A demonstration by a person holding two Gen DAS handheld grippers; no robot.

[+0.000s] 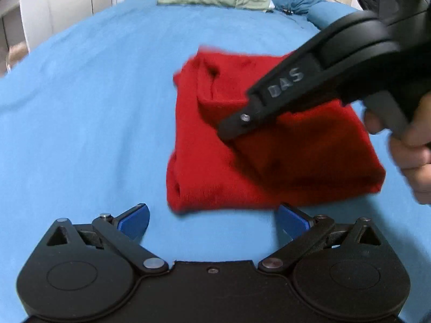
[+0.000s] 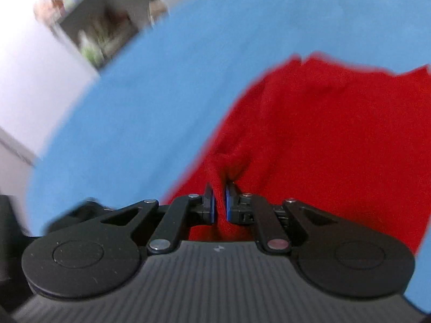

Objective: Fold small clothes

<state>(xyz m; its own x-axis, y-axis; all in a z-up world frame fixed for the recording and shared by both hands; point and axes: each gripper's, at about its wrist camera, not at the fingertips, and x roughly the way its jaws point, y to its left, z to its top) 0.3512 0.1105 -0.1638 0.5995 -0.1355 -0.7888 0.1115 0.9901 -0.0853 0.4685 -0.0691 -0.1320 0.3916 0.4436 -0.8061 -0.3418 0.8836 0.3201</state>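
Black left tool (image 1: pixel 212 220) gapes empty near the folded red knit (image 1: pixel 242 161); right tool (image 2: pixel 219 202) pinches its edge.

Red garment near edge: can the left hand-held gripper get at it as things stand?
Probably yes. The left hand-held gripper is open, empty, just short of the red garment; only bare blue sheet lies between. The right hand-held gripper pinches a fold farther back.

Bright even indoor light, soft shadows, fisheye-bent edges, heavy motion blur on right wrist view
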